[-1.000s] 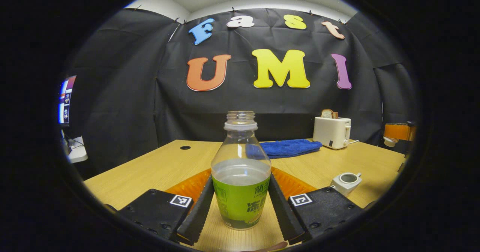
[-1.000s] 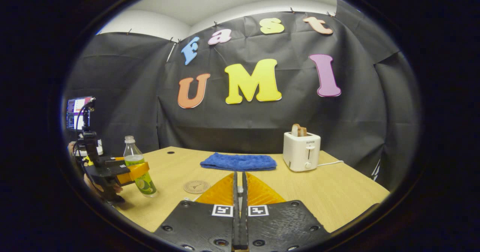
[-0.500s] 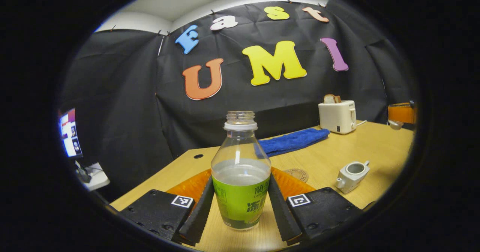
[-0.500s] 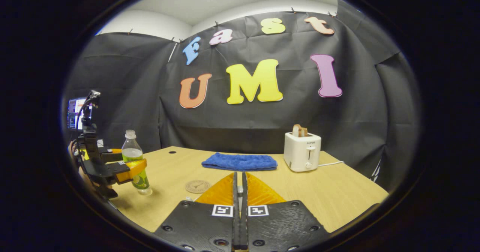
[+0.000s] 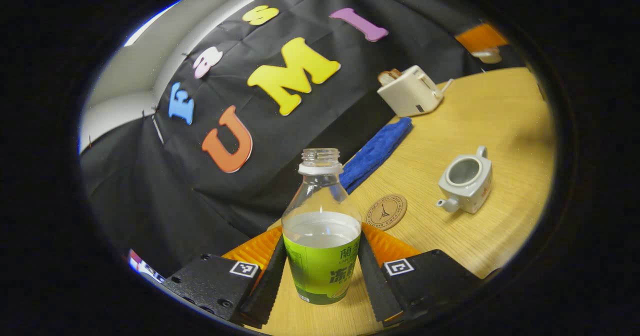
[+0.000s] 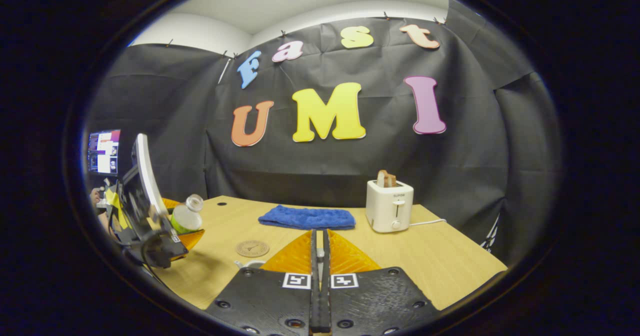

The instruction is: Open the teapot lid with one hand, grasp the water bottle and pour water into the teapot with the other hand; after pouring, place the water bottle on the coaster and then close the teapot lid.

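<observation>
The left gripper (image 5: pixel 320 271), low in the left gripper view, is clamped on the labelled waist of the uncapped water bottle (image 5: pixel 321 236), a grip that leaves the neck free for pouring. The scene around it leans, which suggests the bottle is being tipped toward the lidless teapot (image 5: pixel 466 178) at right of frame on the worktop (image 5: pixel 500 121), the coaster (image 5: pixel 386 211) lying between them ready for the bottle. At the bottom of the right gripper view, the right gripper (image 6: pixel 318 256) has its fingers together; I judge it keeps the lid clear, though I cannot make out the lid.
</observation>
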`<state>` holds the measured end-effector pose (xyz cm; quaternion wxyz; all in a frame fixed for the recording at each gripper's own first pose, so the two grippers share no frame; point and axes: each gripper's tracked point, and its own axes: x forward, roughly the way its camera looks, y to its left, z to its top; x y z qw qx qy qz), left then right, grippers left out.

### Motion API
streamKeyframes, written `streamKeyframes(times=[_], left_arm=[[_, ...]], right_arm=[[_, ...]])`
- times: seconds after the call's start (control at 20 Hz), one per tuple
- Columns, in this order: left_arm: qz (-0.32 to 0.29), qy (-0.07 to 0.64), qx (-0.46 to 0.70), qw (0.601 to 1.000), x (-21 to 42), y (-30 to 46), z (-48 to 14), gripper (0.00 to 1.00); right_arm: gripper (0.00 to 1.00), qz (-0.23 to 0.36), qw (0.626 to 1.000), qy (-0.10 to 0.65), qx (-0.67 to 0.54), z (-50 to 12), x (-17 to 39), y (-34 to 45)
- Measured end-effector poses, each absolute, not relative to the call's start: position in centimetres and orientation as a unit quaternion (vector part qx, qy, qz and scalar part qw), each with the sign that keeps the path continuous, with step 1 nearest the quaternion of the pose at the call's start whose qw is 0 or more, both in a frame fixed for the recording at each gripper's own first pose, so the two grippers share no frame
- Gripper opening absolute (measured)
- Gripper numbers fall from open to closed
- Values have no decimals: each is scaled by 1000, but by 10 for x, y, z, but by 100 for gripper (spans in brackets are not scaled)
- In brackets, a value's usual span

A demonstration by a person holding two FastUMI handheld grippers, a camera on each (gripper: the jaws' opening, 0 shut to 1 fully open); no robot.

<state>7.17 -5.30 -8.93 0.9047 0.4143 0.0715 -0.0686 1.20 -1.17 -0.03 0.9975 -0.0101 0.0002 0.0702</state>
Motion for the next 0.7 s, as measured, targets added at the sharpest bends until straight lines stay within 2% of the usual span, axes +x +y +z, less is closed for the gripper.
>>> streamKeyframes(times=[0.35, 0.55, 0.6, 0.7], left_arm=[[-83, 90, 548, 827, 76, -75, -102, 75], [-98, 90, 623, 771, 72, -83, -111, 75], [-102, 89, 644, 753, 71, -85, -112, 72], [-94, 82, 681, 722, 71, -84, -107, 75]], right_arm=[[0, 57, 998, 1, -13, 1, 12, -27], [0, 50, 999, 3, -14, 0, 13, -34], [0, 44, 999, 2, -15, 1, 14, -38], [0, 37, 999, -6, -14, 6, 12, -42]])
